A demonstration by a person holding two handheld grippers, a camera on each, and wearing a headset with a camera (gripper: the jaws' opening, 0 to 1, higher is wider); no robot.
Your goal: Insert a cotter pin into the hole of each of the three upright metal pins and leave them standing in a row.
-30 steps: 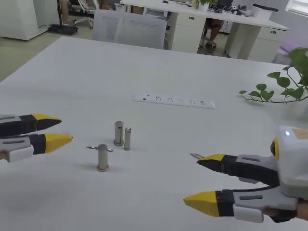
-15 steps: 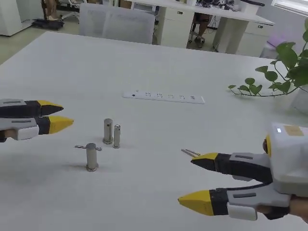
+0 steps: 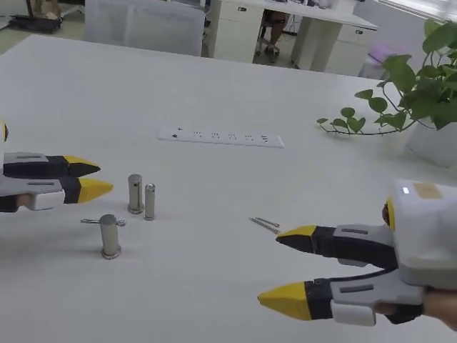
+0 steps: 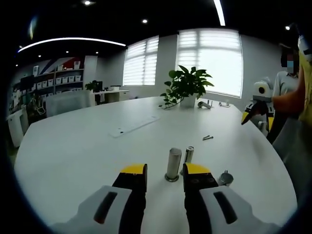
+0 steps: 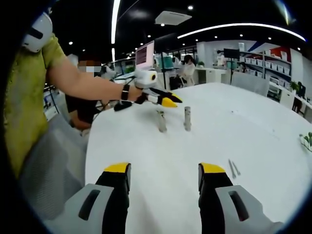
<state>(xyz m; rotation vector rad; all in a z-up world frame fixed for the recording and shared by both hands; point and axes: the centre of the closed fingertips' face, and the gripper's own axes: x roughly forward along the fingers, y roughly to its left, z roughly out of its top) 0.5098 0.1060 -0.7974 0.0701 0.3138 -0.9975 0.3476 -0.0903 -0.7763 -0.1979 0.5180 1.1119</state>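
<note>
Two loose cotter pins [image 3: 265,224], flat on the white surface [image 3: 214,86], side by side. Just past the top tip of the right tool [image 3: 270,269], long ends slanting up and left toward the metal pins [image 3: 135,194]. Much nearer the right tool than the left tool [image 3: 105,179]. Three metal pins standing: one with a cotter pin through its top, two bare, close together. Right tool wide open, holding nothing. Left tool partly open, empty too, just beside the bare pair.

Left hand-held gripper [image 3: 106,179], right hand-held gripper [image 3: 268,268]: jaws apart
</note>
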